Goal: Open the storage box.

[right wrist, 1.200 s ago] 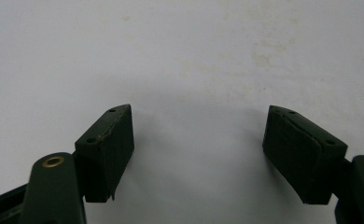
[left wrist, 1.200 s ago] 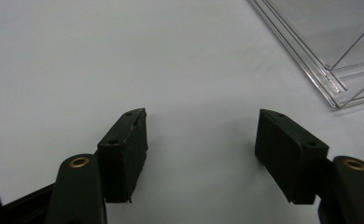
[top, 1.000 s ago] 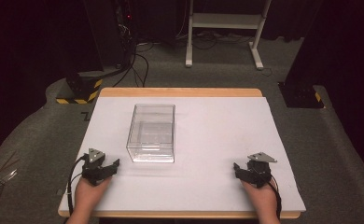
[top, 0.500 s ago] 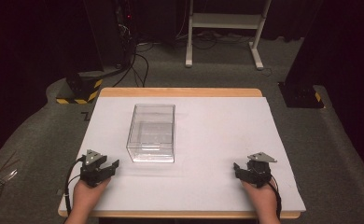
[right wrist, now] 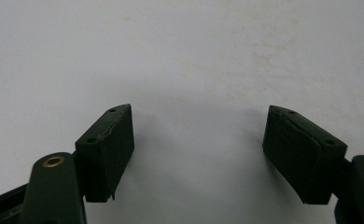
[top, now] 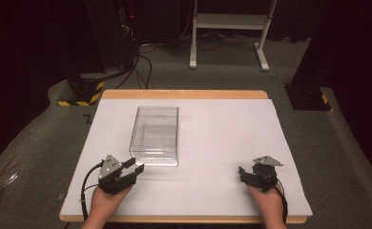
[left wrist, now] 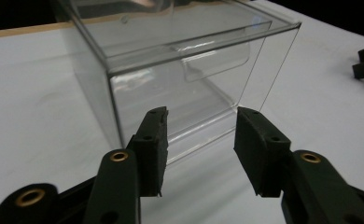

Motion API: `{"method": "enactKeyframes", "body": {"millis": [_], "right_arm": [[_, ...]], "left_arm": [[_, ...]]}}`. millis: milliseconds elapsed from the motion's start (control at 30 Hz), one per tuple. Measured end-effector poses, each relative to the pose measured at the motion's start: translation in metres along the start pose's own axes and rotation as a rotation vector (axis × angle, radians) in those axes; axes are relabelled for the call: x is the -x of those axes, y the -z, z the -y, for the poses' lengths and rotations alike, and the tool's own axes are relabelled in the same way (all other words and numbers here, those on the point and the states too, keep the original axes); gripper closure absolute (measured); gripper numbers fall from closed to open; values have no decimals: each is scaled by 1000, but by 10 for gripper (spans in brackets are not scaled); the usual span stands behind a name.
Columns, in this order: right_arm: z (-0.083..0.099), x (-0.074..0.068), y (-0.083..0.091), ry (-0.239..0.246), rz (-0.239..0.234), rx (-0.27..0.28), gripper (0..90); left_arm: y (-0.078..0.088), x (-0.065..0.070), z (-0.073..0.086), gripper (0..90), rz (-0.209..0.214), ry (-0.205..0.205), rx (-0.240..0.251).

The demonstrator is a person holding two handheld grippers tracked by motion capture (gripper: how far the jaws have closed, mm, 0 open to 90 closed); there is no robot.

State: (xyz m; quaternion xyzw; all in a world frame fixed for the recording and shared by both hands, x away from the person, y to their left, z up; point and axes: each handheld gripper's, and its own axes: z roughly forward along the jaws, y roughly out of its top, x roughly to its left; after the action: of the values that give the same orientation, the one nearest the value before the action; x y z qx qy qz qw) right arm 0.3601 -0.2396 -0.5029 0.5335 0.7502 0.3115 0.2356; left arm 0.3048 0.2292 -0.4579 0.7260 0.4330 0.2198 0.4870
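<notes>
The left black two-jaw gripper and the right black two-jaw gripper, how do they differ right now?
The left black two-jaw gripper points at the near end of the clear plastic box; the right black two-jaw gripper faces bare white tabletop. The left gripper's jaws, which have just been closing, stand narrower than the right gripper's, with nothing between them. Both are open, each held in a hand near the table's front edge.

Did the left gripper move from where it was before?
Yes. The left gripper has moved up the high view toward the clear box, its jaws just closing with nothing between them. The box stayed put.
</notes>
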Motion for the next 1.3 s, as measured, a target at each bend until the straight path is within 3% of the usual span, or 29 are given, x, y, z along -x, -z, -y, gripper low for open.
{"method": "enactKeyframes", "body": {"millis": [267, 433, 567, 767, 1067, 1300], "right_arm": [[0, 0, 0, 2, 0, 1, 247], [0, 0, 0, 2, 0, 1, 247], [0, 0, 0, 5, 0, 2, 247], [0, 0, 0, 5, 1, 2, 247], [0, 0, 0, 5, 1, 3, 247], [0, 0, 0, 3, 2, 3, 247]], "left_arm": [[-22, -5, -7, 605, -17, 61, 24], [-27, -7, -5, 617, -25, 45, 21], [-33, -11, -7, 636, 8, 63, 35], [-38, -7, -11, 668, 29, 54, 59], [-35, -8, -8, 729, 31, 34, 66], [-31, -12, -4, 795, 42, 42, 74]]}}
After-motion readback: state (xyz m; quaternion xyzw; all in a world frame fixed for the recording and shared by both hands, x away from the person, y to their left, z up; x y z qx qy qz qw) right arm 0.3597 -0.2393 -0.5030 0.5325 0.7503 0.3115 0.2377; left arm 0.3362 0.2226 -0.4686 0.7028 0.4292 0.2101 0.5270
